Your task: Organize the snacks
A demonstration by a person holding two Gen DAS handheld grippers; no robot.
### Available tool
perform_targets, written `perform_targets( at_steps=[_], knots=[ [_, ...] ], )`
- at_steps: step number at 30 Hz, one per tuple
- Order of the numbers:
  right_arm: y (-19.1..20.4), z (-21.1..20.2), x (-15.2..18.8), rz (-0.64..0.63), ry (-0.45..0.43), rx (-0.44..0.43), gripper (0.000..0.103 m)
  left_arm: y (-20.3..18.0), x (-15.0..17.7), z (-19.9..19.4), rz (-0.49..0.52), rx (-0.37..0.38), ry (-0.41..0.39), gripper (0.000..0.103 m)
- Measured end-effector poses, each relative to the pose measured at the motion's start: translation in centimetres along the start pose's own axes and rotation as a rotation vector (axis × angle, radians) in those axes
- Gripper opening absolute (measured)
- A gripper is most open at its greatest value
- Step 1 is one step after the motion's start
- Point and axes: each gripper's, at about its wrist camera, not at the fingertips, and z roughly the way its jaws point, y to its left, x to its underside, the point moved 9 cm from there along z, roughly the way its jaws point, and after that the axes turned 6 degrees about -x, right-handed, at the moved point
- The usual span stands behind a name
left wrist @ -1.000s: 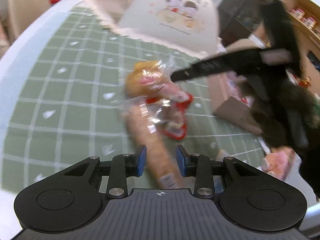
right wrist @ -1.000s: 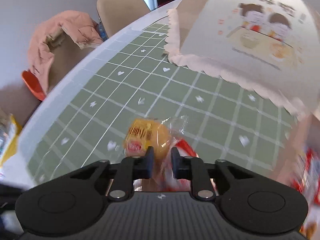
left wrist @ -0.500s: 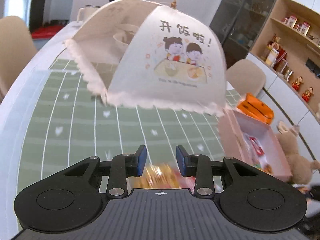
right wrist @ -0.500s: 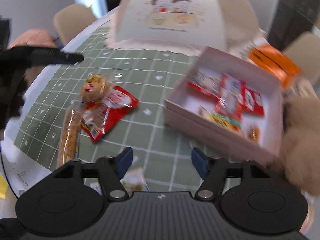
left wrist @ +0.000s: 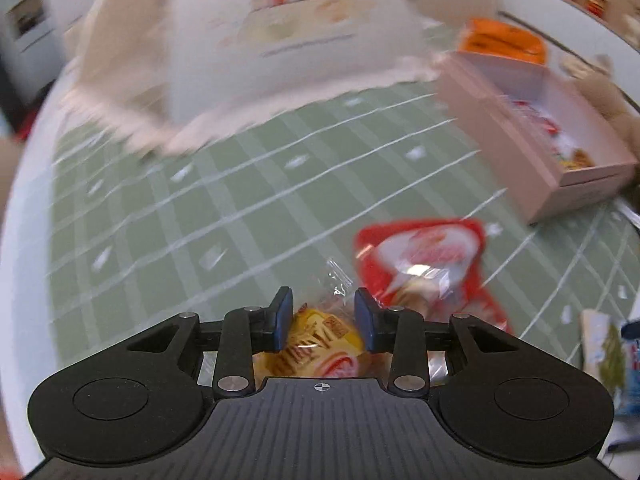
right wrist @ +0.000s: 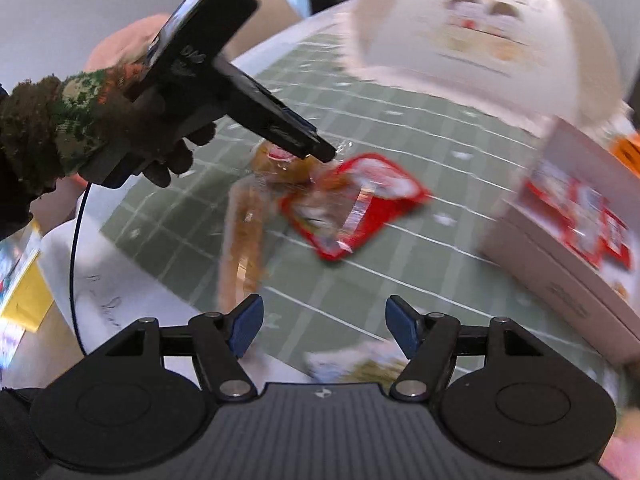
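My left gripper [left wrist: 322, 312] sits over a round yellow wrapped bun [left wrist: 316, 344] on the green checked tablecloth, its blue pads either side of it; I cannot tell whether they press it. From the right wrist view the left gripper's tip [right wrist: 316, 150] touches the bun [right wrist: 276, 160]. A red snack packet [left wrist: 424, 264] lies just right of it, also seen from the right [right wrist: 352, 204]. A long bread stick in clear wrap [right wrist: 240, 232] lies beside them. My right gripper [right wrist: 324, 320] is open and empty above the cloth.
A pink box [left wrist: 520, 152] with red snack packets stands at the right, also in the right wrist view [right wrist: 560, 272]. A white food cover [left wrist: 280, 40] stands at the back. An orange pack [left wrist: 504, 40] lies behind the box. A small green-and-white packet [right wrist: 368, 364] lies near the front edge.
My left gripper has swung and come down around the yellow bun. My right gripper stays open and has drawn back and turned left; both views are blurred by motion.
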Motion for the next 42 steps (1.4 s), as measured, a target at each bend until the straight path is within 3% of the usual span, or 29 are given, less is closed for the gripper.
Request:
perform_targets(
  at_steps=[2,5,8,10,12,15,17,20,23,24,25,27,28,32,35,42],
  knots=[
    [1.3,1.2,-0.5,-0.005,0.001,-0.037,0.068,2.1,1.6,-0.6,-0.126,-0.033,0.023,0.040],
    [2.9,3.2,-0.6,-0.001,0.025,-0.114,0.070,5.5,4.6,-2.0,-0.374,-0.023,0.040,0.040],
    [4.2,5.6,0.0,-0.016,0.079,-0.131,0.069,7.5,6.7,-3.1,-0.497,-0.015,0.066,0.040],
    [3.8,7.1,0.4,0.015,0.117,-0.113,0.043,8.0,7.5,-4.0,-0.489,-0.041,0.067,0.038],
    [3.1,6.9,-0.2,0.050,0.090,-0.117,0.038,8.4,8.1,-5.6,-0.471,-0.062,0.035,0.038],
    [0.8,6.1,-0.5,0.087,0.062,-0.047,0.033,7.7,7.4,-8.4,-0.383,-0.041,-0.060,0.038],
    [-0.4,5.1,-0.4,0.116,0.045,-0.028,0.033,6.4,7.3,-9.5,-0.248,-0.044,-0.085,0.039],
    [-2.3,3.0,0.2,0.140,0.017,-0.002,0.033,4.0,8.1,-8.9,-0.019,-0.117,-0.015,0.040],
    [-3.9,2.1,1.1,0.161,0.019,0.018,0.036,2.3,9.3,-7.5,0.091,-0.174,0.035,0.043],
    [-4.3,2.0,1.4,0.174,0.023,0.020,0.042,1.7,9.5,-7.0,0.126,-0.192,0.035,0.055],
    [-4.7,1.9,1.8,0.190,0.026,0.020,0.050,1.1,9.6,-6.6,0.168,-0.207,0.038,0.060],
    [-5.0,2.0,2.3,0.215,0.034,0.017,0.058,0.0,10.1,-6.1,0.210,-0.202,0.046,0.081],
    [-5.0,2.3,2.5,0.219,0.041,0.013,0.060,-0.2,10.3,-6.1,0.207,-0.184,0.045,0.082],
    [-4.2,3.0,3.2,0.192,0.058,0.030,0.064,2.0,9.9,-6.7,0.075,-0.186,0.017,0.073],
    [-3.5,3.5,3.5,0.167,0.059,0.035,0.072,4.5,10.0,-6.2,-0.052,-0.207,0.035,0.075],
    [-2.3,4.4,3.5,0.093,0.046,0.083,0.088,7.2,10.4,-4.5,-0.345,-0.124,0.094,0.074]
  ],
)
